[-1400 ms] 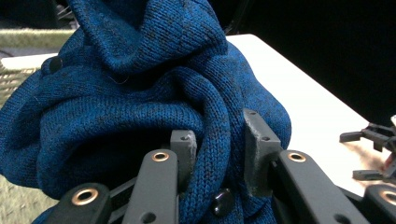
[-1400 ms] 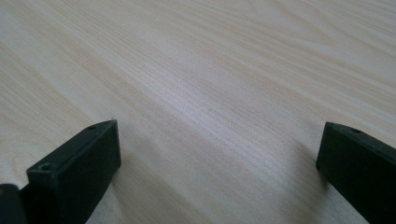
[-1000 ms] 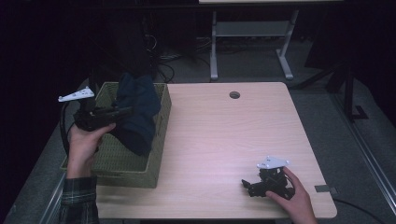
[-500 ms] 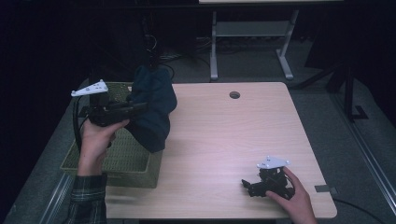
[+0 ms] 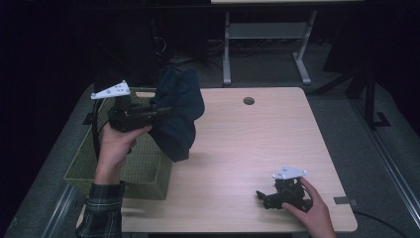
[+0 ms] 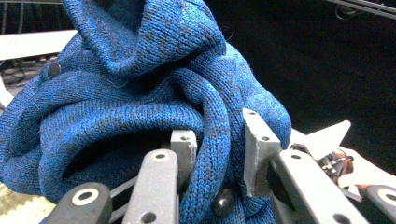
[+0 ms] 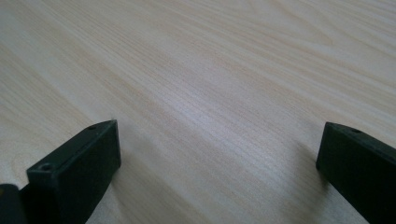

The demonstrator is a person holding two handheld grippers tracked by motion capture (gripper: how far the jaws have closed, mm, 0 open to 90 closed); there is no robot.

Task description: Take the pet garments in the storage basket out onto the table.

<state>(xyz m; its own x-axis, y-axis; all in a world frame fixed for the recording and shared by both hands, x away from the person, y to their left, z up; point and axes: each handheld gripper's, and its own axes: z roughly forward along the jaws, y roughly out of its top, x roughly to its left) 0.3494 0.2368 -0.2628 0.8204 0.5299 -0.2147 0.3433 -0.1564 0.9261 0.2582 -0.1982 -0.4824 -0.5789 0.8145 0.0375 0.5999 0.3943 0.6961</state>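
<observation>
A dark blue knitted garment (image 5: 179,115) hangs in the air over the table's left edge, bunched and drooping. My left gripper (image 5: 167,112) is shut on a fold of it, held level by a hand above the olive woven basket (image 5: 141,171). In the left gripper view the knit garment (image 6: 140,93) is pinched between the two grey pads (image 6: 254,154), with a dark button (image 6: 223,200) showing low down. My right gripper (image 5: 261,196) rests on the wooden table (image 5: 247,144) at the front right, open, with bare wood (image 7: 215,116) between its jaws.
The basket stands at the table's left side, partly past its edge. A round cable hole (image 5: 248,100) lies at the table's back. A white metal stand (image 5: 267,34) is on the floor behind the table. The surroundings are dark.
The left hand has lifted the blue garment out of the basket and carried it up and rightward toward the table. The right hand and its gripper have stayed in place.
</observation>
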